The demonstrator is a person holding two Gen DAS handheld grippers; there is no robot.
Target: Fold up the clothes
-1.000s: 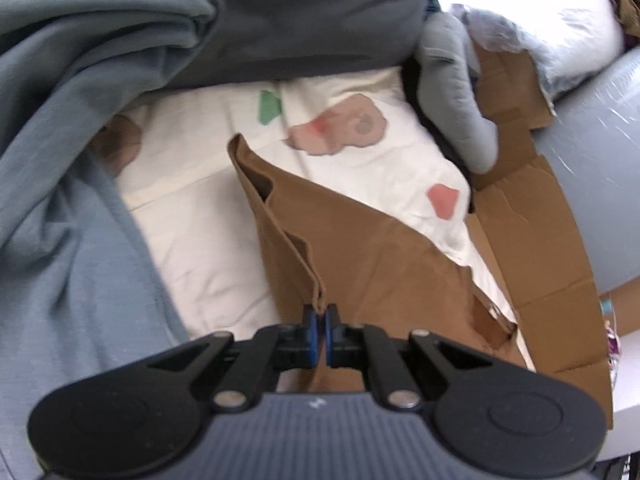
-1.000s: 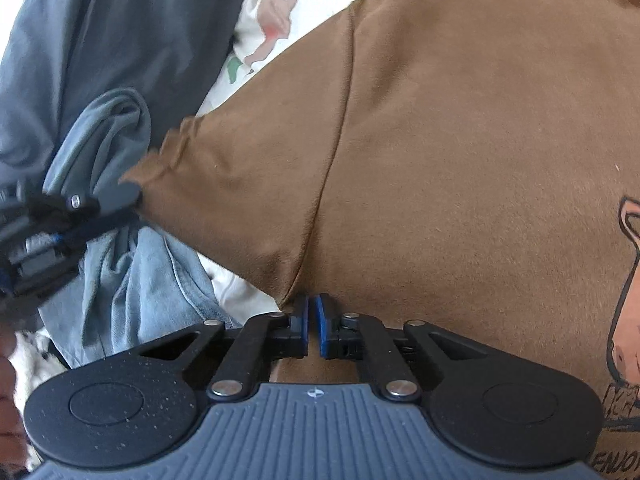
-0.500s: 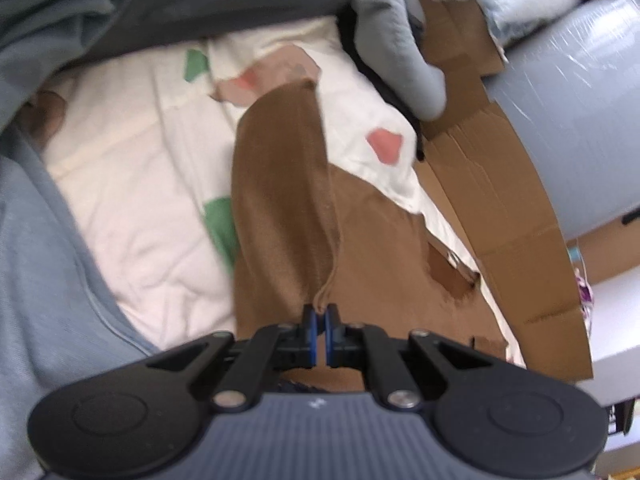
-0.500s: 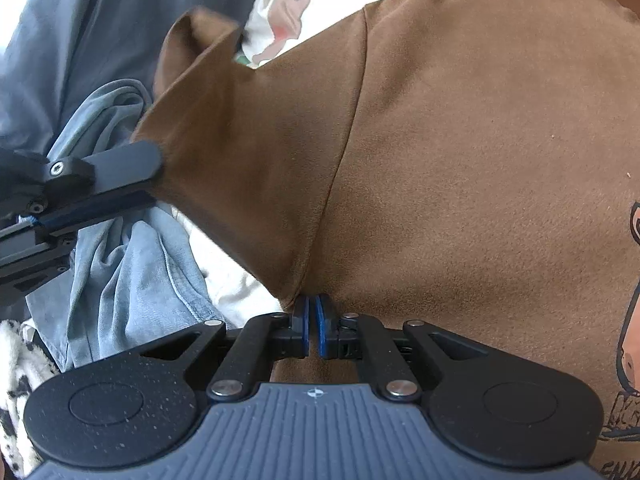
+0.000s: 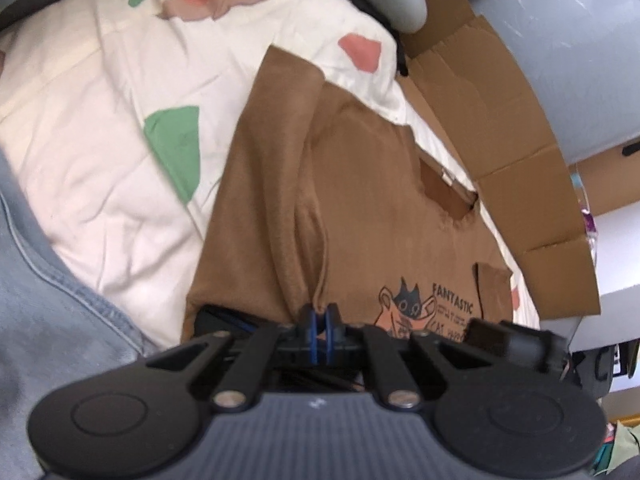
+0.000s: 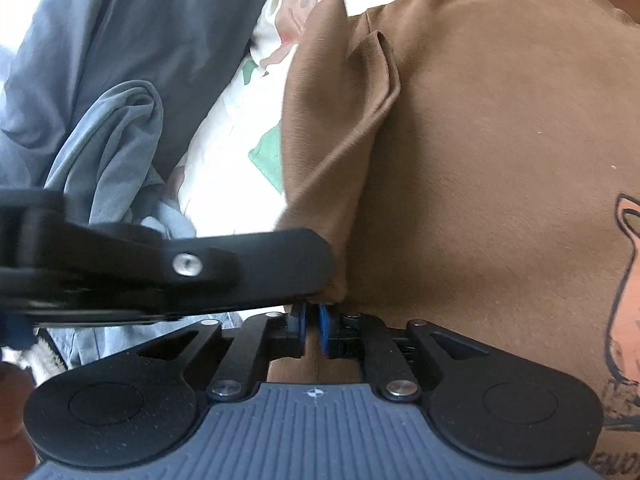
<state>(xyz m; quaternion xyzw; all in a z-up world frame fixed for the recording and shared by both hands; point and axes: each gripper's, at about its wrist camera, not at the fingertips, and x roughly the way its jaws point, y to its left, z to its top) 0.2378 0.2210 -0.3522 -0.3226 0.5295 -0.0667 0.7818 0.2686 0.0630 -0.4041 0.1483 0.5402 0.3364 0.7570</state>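
Between the blue pads of the left gripper (image 5: 320,330) a thin edge of the brown T-shirt (image 5: 360,200) is pinched, the pads clenched on the folded-over sleeve hem. Just right of those fingers the shirt's printed cat graphic (image 5: 412,312) is partly cut off by the gripper body, its smaller lettering too blurred to read. The right gripper (image 6: 312,330) sits with its pads slightly apart; brown fabric lies close above them, but whether any cloth is caught in the gap cannot be told, since the left gripper's black finger (image 6: 248,268) crosses from the left and covers the spot.

One brown T-shirt lies spread on a cream bedsheet (image 5: 100,120) with green and pink patches, beyond the fingers of both grippers. Left of the fingers, one piece of pale denim (image 5: 48,300) runs out of view at the edge. Farther left in the right wrist view, grey-blue garments (image 6: 108,140) are heaped, their number unclear. Beyond and right of the left fingers, one flattened cardboard sheet (image 5: 520,140) leans against a grey surface.
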